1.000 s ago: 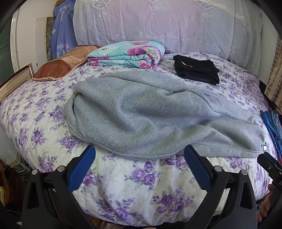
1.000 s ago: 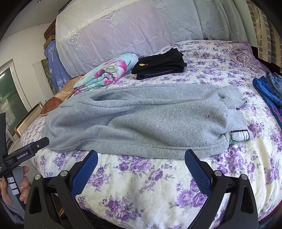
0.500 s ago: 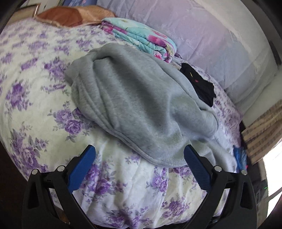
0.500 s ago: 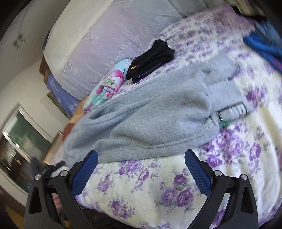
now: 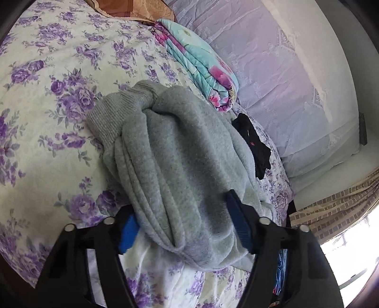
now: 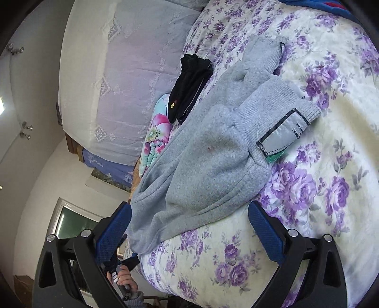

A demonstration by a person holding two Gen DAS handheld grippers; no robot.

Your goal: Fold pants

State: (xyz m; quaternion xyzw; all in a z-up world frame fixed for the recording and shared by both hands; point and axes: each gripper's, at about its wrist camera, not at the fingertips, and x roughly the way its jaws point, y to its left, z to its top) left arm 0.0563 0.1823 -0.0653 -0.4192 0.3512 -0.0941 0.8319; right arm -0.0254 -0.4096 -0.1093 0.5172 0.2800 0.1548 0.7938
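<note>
Grey fleece pants (image 5: 184,154) lie lengthwise on the flowered bed (image 5: 47,118), ribbed cuffs (image 5: 111,113) at the far end in the left wrist view. My left gripper (image 5: 183,227) is at their near edge. Its jaws are closing, and bunched fabric fills the gap and touches both blue pads. In the right wrist view the pants (image 6: 213,154) show their waistband with a grey label (image 6: 281,132). My right gripper (image 6: 189,233) is open at the bed's edge. The pants' hem lies between its fingers, brushing the left pad (image 6: 113,232).
A folded floral quilt (image 5: 196,59) and a black garment (image 5: 253,142) lie beyond the pants, by the padded headboard (image 5: 284,83). Blue clothes (image 6: 308,3) sit at the bed's far side. A person's hand (image 6: 125,279) grips a handle below the bed edge.
Both cameras rolled and came closer to the pants. The left jaws narrowed from wide apart onto the fabric's edge, bunching it. The right jaws stayed wide, now straddling the hem.
</note>
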